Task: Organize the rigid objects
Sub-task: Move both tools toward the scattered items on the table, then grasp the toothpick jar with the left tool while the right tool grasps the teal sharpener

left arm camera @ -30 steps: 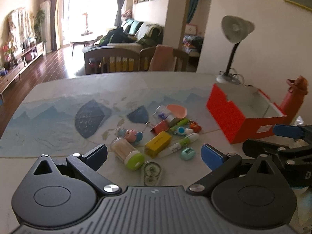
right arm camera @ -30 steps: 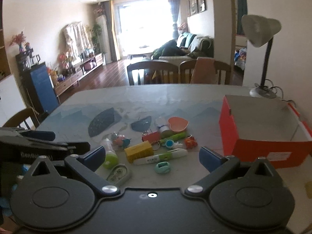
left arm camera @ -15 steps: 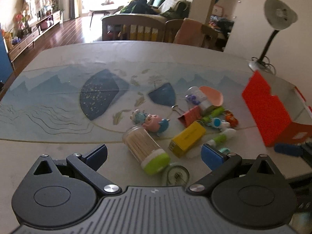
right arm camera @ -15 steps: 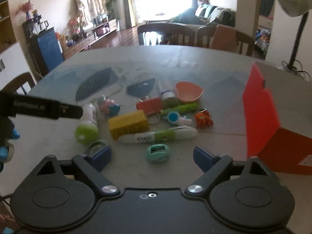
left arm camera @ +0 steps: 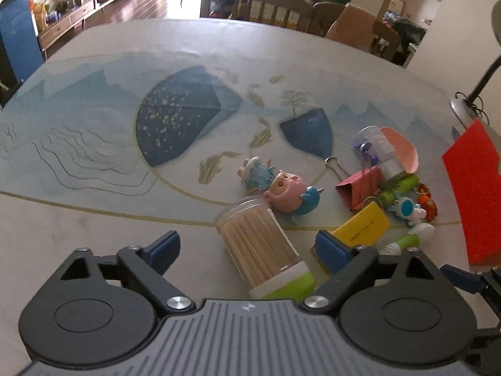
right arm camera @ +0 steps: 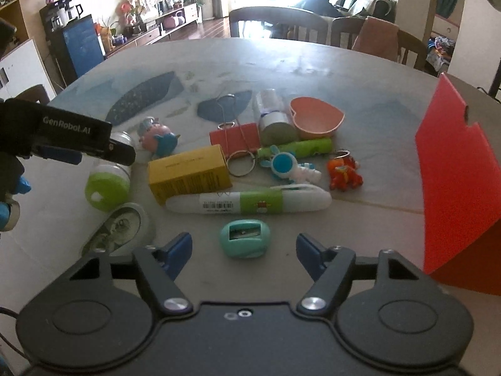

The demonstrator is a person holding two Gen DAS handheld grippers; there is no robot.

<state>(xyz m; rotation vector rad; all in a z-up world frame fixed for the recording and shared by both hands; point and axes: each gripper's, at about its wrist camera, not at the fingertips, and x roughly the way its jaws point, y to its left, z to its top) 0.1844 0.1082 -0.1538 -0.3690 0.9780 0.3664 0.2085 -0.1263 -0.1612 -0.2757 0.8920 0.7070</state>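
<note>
Left wrist view: my left claw [left arm camera: 247, 247] gapes over the toothpick jar [left arm camera: 263, 247] lying on the tabletop [left arm camera: 94, 235], long axis roughly along my fingers. Right claw [right arm camera: 244, 246], also apart, faces the sharpener [right arm camera: 245, 238].

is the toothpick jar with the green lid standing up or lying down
Lying down. The toothpick jar rests on its side on the table, green lid pointing toward the camera, between the open fingers of the left hand-held gripper.

Table [right arm camera: 360, 72] strewn with trinkets [right arm camera: 343, 174]
</note>
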